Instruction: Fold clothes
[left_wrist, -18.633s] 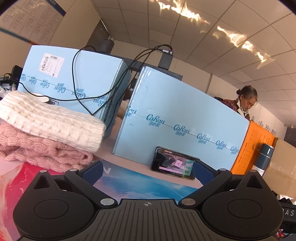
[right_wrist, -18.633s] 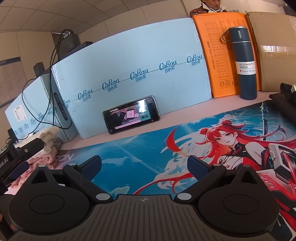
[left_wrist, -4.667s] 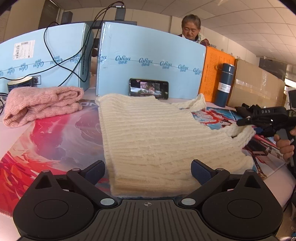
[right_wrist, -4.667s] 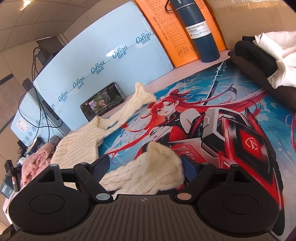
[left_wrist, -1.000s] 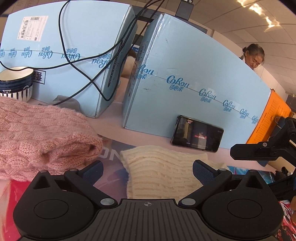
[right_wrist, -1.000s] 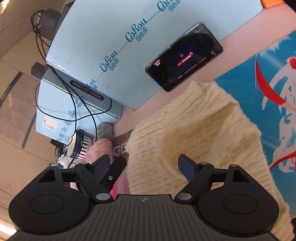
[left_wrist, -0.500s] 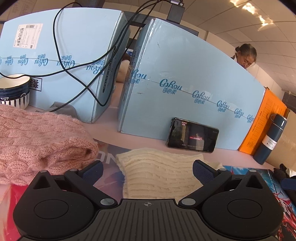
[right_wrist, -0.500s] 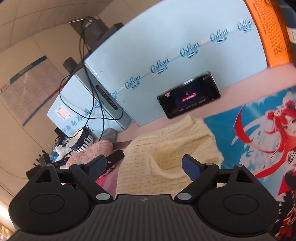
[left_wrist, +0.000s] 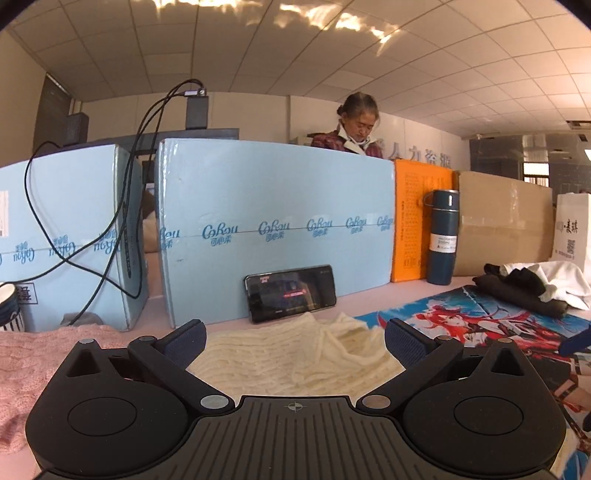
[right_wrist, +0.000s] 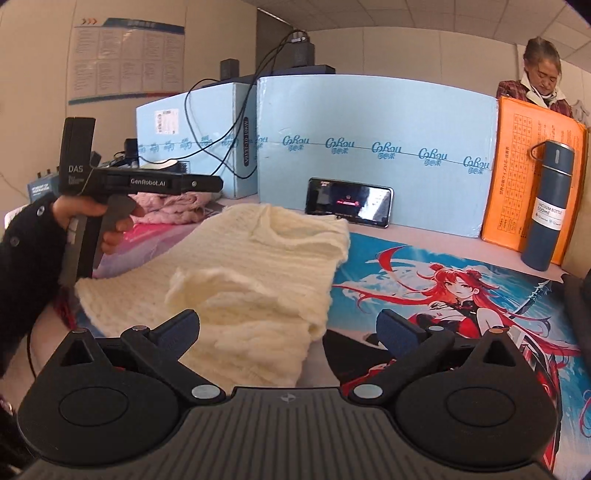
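A cream knitted sweater (right_wrist: 258, 273) lies partly folded on the printed mat (right_wrist: 443, 288), its sleeves laid over the body. It also shows in the left wrist view (left_wrist: 295, 354), right in front of my left gripper (left_wrist: 295, 336), which is open and empty. My right gripper (right_wrist: 288, 328) is open and empty, just above the sweater's near edge. The left gripper's body, held in a hand, shows in the right wrist view (right_wrist: 140, 182) above the sweater's left side.
A folded pink sweater (left_wrist: 33, 362) lies at the left. Blue foam boards (left_wrist: 273, 229) stand behind, with a phone (left_wrist: 291, 291) leaning on them. A dark flask (left_wrist: 443, 236), an orange board and a pile of dark and white clothes (left_wrist: 524, 288) are at the right.
Both grippers have pulled back and lifted away from the sweater. The left view has swung right and now shows the flask and the clothes pile. The sweater lies still.
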